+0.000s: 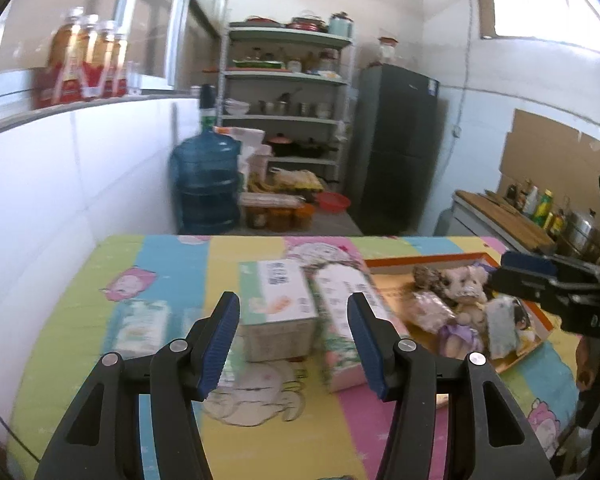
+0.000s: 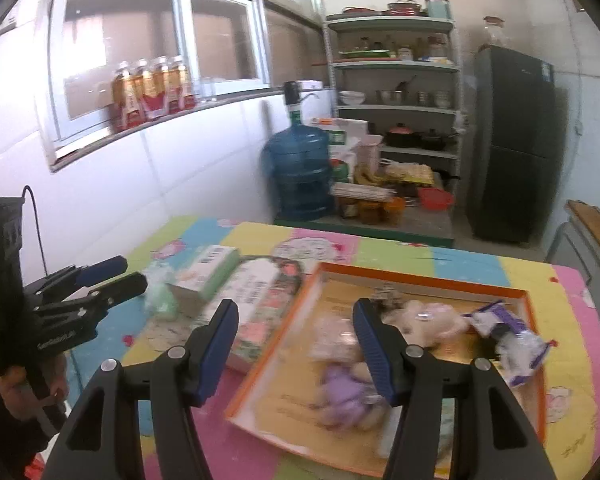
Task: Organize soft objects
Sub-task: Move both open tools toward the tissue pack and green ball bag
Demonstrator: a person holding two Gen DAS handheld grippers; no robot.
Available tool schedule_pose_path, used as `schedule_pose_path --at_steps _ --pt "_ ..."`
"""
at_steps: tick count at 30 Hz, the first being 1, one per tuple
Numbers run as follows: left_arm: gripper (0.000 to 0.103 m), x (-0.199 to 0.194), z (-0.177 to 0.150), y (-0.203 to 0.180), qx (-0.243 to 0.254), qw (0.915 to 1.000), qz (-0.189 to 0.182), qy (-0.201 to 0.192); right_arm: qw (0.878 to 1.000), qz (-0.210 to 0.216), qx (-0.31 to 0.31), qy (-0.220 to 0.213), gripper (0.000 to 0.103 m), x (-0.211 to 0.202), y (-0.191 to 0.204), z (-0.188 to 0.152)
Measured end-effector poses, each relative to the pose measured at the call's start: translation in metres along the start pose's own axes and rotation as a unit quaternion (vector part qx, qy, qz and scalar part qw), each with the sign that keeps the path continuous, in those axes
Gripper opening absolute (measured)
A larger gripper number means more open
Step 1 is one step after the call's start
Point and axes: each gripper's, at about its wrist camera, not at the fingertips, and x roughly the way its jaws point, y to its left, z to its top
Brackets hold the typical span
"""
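An orange-rimmed tray [image 2: 420, 276] on the colourful table holds soft things: a pink plush doll [image 2: 424, 320], a purple-dressed doll [image 2: 344, 396] and wrapped packets [image 2: 516, 344]. The tray also shows in the left wrist view [image 1: 428, 260] with the plush doll [image 1: 466, 284]. Two tissue boxes [image 1: 276, 304] [image 1: 348, 320] lie left of the tray. My left gripper [image 1: 294, 344] is open and empty above the boxes. My right gripper [image 2: 296, 356] is open and empty above the tray's left edge. A small green soft pack [image 2: 160, 292] lies left of the boxes.
The table [image 1: 172, 256] stands against a white tiled wall on the left. Beyond it are a blue water jug [image 1: 206, 184], a shelf rack [image 1: 288, 92] with pots and a dark fridge [image 1: 396, 148]. A counter with bottles [image 1: 540, 208] is at right.
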Motion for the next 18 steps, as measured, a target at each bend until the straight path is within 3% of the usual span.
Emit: schedule_pose_path --at_steps 10,18 --pt "0.058 -0.05 0.002 0.029 -0.014 0.9986 0.041 -0.032 0.998 0.056 -0.037 -0.006 0.059 0.008 0.06 0.006" --pt "0.059 -0.071 0.0 0.046 -0.019 0.996 0.08 -0.034 0.993 0.105 -0.058 0.01 0.059 0.025 0.104 0.0"
